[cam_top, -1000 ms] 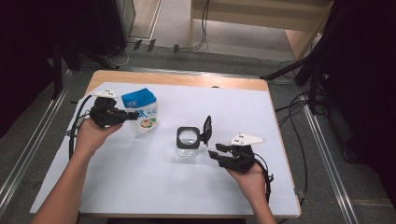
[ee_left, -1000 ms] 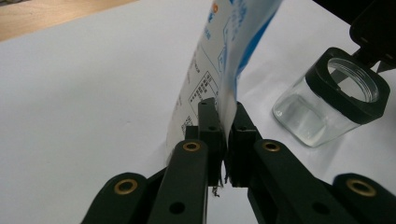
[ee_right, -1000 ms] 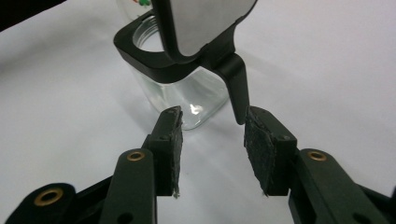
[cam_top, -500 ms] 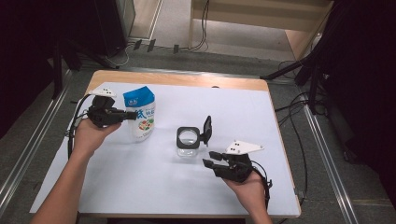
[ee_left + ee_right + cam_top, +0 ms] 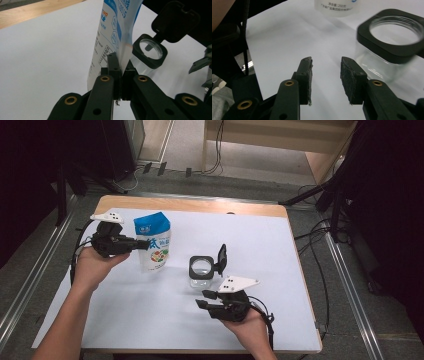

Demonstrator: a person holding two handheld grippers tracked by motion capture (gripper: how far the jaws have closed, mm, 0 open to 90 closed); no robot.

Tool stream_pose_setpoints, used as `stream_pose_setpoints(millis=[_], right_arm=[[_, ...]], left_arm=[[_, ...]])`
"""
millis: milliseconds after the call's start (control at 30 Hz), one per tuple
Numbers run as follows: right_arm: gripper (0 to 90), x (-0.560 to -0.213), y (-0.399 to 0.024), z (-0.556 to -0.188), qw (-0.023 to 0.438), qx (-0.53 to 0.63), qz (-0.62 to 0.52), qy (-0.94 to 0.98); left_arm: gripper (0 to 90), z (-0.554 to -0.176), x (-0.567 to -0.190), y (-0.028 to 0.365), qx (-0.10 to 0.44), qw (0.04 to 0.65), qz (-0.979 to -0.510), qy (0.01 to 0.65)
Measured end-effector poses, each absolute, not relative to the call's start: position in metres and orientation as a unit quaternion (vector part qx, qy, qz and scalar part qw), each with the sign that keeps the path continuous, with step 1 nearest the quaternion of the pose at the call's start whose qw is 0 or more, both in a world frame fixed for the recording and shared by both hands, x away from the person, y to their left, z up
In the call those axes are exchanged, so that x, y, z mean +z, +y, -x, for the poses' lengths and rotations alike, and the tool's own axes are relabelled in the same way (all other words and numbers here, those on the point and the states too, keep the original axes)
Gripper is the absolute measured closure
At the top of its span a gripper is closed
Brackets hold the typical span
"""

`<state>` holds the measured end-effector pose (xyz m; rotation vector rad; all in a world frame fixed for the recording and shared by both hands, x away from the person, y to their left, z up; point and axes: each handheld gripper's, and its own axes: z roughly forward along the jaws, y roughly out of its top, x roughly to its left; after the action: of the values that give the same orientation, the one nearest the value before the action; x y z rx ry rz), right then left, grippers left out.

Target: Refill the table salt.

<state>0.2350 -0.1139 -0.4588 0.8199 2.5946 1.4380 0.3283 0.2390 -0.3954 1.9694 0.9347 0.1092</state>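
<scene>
My left gripper [image 5: 142,244] was clamped on the side edge of the blue-and-white pouch [image 5: 153,241], which I held upright off the white table cover [image 5: 125,315]. In the left gripper view the pads [image 5: 113,65] pinched only a thin strip of the pouch [image 5: 113,32], with the rest of the bag rising above and ahead of them.

Beyond the pouch, ahead and to the right of those jaws, the clear square jar [image 5: 147,53] stood with its black flip lid [image 5: 175,20] swung open.

My right gripper [image 5: 204,299] held nothing. Its jaws stood part-way apart after having just been closing a little, with only bare table cover between the pads [image 5: 305,77]. The jar [image 5: 390,47] sat ahead and to the right of them, near but not touching.

The chief risk, I judged, was the narrow grip. The film could slide out of the pads once I tipped the pouch, or the bag could swing and knock the jar's raised lid. With my right gripper not steadying the jar, a nudge might shift or topple it. If the pouch's mouth came in off-centre over the opening, its contents would land on the cover. Whether the pouch top was open I could not tell.
</scene>
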Motion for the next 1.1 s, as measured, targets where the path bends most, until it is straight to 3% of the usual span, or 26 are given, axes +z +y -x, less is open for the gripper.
stream_pose_setpoints(millis=[433, 700, 1100], right_arm=[[63.1, -0.468, -0.055, -0.251, 0.029, 0.467, -0.260, 0.845], [62.8, -0.478, -0.015, -0.260, 0.051, 0.454, -0.269, 0.848], [60.4, -0.491, 0.002, -0.269, 0.055, 0.470, -0.300, 0.828]], left_arm=[[90.0, -0.306, -0.369, 0.233, 0.044, 0.467, -0.807, 0.358], [90.0, -0.295, -0.361, 0.234, 0.040, 0.471, -0.807, 0.353], [90.0, -0.275, -0.343, 0.233, 0.027, 0.481, -0.812, 0.328]])
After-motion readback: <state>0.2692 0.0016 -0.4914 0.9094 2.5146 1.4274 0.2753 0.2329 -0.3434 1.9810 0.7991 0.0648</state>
